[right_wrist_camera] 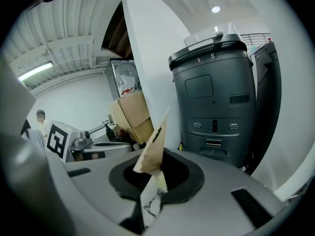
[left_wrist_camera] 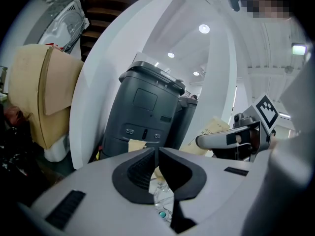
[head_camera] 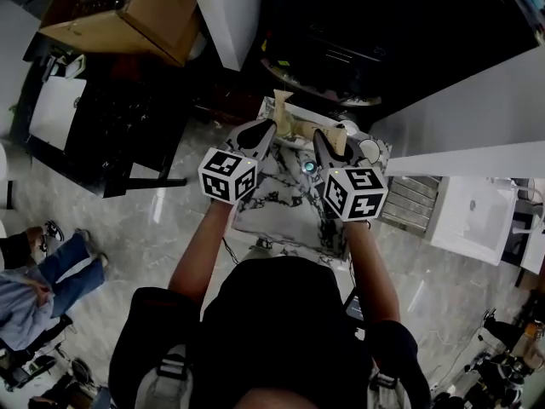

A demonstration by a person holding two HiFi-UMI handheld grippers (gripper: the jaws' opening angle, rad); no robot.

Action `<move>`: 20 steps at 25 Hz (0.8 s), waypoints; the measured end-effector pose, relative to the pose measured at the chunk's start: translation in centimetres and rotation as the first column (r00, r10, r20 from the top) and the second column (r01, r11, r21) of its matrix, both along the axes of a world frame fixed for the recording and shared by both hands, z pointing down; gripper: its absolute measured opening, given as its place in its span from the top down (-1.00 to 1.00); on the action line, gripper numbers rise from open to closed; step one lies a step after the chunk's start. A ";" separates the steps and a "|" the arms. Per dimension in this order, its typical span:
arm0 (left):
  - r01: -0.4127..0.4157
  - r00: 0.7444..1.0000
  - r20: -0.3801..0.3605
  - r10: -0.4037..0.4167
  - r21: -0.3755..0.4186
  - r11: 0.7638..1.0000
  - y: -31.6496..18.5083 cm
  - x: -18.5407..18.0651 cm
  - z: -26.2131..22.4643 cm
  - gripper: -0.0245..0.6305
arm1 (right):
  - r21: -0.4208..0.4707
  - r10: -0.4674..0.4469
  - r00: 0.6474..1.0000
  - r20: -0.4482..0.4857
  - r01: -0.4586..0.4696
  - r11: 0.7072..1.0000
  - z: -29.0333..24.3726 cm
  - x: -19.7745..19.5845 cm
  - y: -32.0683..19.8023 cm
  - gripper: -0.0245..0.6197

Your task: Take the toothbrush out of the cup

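Marble-patterned tabletop [head_camera: 281, 220] is lying under both grippers. Your right gripper [right_wrist_camera: 156, 176] is clamping a tan paper packet [right_wrist_camera: 153, 144], probably the wrapped toothbrush; no cup is showing clearly. Your left gripper [left_wrist_camera: 157, 156] is sitting closed, empty. Packet's looking light, thin and crushable, so you're best pinching its lower end gently.

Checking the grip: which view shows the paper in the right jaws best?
Right gripper view: the paper stands clear, pinched in the right gripper's jaws. Head view shows just its tip past that gripper; left gripper view, a tan sheet there, possibly it.
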State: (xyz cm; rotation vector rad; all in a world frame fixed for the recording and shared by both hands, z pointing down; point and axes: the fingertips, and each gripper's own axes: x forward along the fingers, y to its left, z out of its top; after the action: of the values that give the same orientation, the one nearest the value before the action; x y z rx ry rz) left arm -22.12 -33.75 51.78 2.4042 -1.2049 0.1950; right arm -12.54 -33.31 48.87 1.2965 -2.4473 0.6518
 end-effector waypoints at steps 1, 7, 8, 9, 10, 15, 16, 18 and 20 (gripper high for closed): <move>-0.003 1.000 0.003 0.003 -0.002 1.000 -0.2 -0.1 0.2 0.88 | -0.003 0.003 1.000 0.001 -0.003 1.000 0.1 0.0 -0.1 0.75; 0.007 0.999 0.035 -0.006 -0.009 1.000 -1.6 -0.6 1.6 0.85 | -0.016 0.004 1.000 -0.007 -0.005 1.000 0.6 0.1 -0.4 0.75; 0.006 0.999 0.034 -0.005 -0.012 1.000 -1.7 -0.6 1.8 0.81 | -0.017 0.004 1.000 -0.008 -0.004 1.000 0.7 0.1 -0.3 0.75; 0.004 0.999 0.032 -0.004 -0.017 1.000 -1.8 -0.6 2.1 0.75 | -0.019 0.005 1.000 -0.008 -0.006 1.000 0.8 0.2 -0.2 0.75; 0.003 0.999 0.032 -0.002 -0.021 1.000 -2.0 -0.5 2.3 0.69 | -0.021 0.008 1.000 -0.008 -0.008 1.000 0.8 0.3 -0.2 0.75; 0.000 0.999 0.049 0.002 -0.029 1.000 -2.6 -0.3 3.1 0.56 | -0.029 0.018 1.000 -0.008 -0.018 0.999 1.2 0.8 0.2 0.75; 0.000 0.999 0.052 0.001 -0.031 1.000 -2.6 -0.3 3.3 0.52 | -0.031 0.020 1.000 -0.009 -0.020 0.999 1.2 0.9 0.3 0.75; 0.003 0.998 0.060 -0.001 -0.034 0.999 -2.9 -0.3 3.7 0.48 | -0.034 0.024 1.000 -0.012 -0.025 0.999 1.4 1.1 0.5 0.75; 0.005 0.998 0.069 -0.002 -0.036 0.999 -3.3 -0.4 4.1 0.44 | -0.038 0.029 0.999 -0.014 -0.029 0.999 1.5 1.3 0.6 0.75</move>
State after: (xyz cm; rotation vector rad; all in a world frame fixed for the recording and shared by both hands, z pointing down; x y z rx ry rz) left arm -22.48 -37.04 55.87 2.3817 -1.2249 0.2983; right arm -11.26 -32.67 50.37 1.3198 -2.3979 0.6912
